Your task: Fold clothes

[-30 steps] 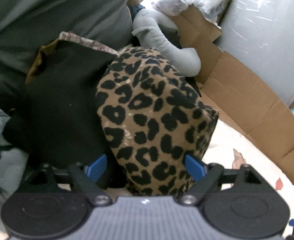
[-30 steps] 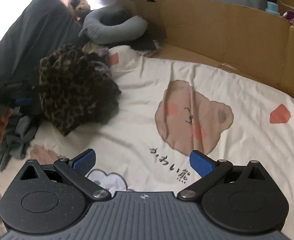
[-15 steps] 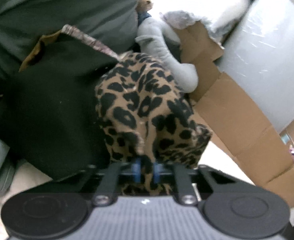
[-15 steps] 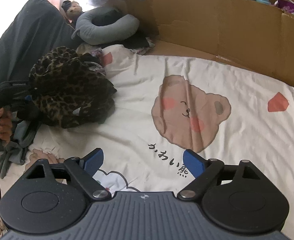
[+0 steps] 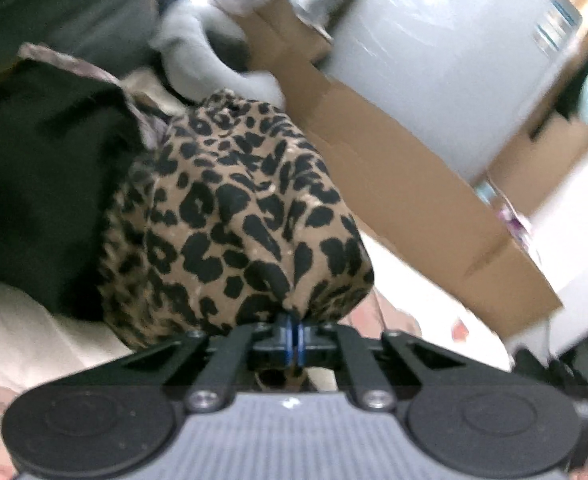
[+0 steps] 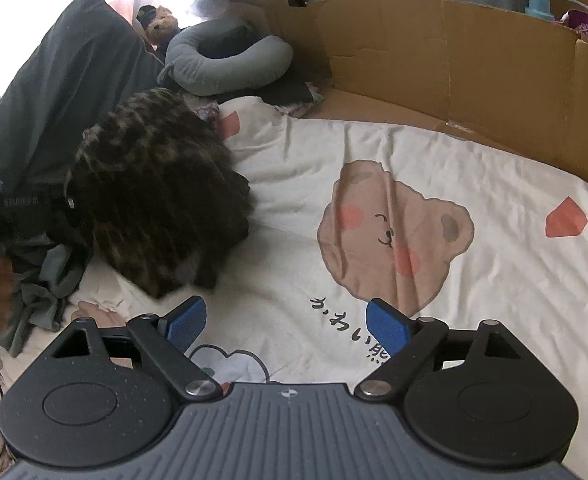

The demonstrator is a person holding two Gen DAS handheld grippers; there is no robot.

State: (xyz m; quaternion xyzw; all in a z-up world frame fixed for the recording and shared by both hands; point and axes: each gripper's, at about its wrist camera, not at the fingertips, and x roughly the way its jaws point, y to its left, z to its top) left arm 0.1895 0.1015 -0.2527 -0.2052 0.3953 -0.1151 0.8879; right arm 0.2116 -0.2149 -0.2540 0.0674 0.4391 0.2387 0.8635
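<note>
Garment (image 6: 154, 196) on bedsheet (image 6: 493, 280), before cardboard (image 6: 453, 60)

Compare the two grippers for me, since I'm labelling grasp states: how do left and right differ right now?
The left gripper is shut, its blue pads pinching an edge of the leopard-print garment; the right gripper stands wide open with nothing between its pads. The left works at the clothes pile; the right hangs over the bear-print sheet. Both have blue pads on black linkages.

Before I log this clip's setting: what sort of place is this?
Probably a bedroom in use for storage: a bear-print sheet over a bed, a pillow, a neck pillow, and cardboard boxes alongside.
</note>
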